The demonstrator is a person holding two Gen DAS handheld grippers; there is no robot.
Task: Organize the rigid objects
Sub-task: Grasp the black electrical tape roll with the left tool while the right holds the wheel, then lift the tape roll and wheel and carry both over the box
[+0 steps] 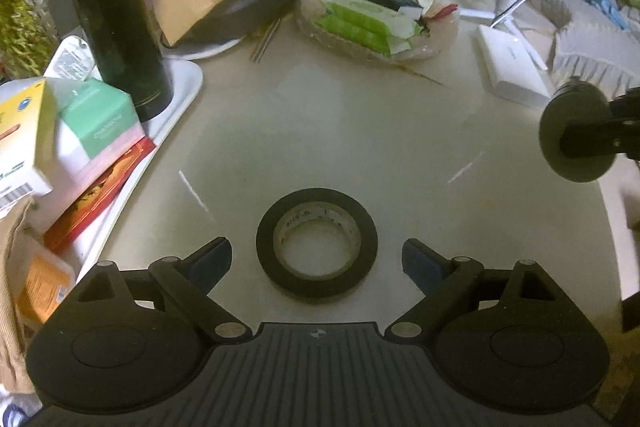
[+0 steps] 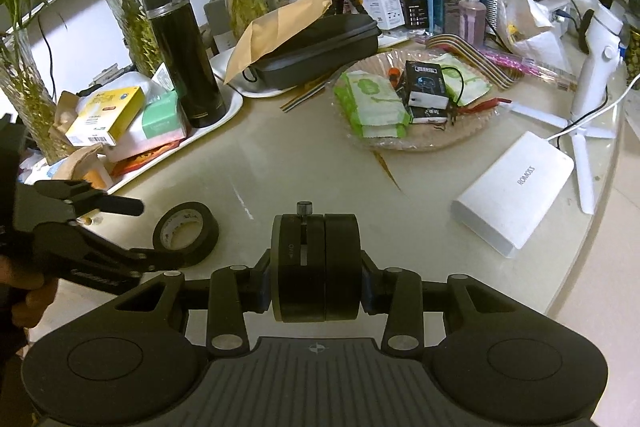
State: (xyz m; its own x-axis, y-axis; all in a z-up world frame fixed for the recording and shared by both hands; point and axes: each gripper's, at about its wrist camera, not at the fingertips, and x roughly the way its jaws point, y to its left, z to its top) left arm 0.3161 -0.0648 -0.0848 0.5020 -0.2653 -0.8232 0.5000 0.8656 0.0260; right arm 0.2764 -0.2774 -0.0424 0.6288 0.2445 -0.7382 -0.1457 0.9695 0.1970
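- The roll of black tape (image 1: pixel 317 245) lies flat on the tabletop (image 1: pixel 360 131), straight ahead of the left gripper (image 1: pixel 317 259), between its wide-open, empty jaws.
- It is round, so no long axis matters; its pale core faces up.
- The left gripper is much nearer it.
- The right gripper (image 2: pixel 316 267) is clamped on a black disc-shaped device (image 2: pixel 316 267), held off to the tape's right.

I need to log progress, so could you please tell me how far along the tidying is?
Looks done: boxes and a black flask stand on the white tray. In hand: the right claw is shut on a black round device. Left: the tape roll lies on the table between the open left claw's fingers, not yet gripped.
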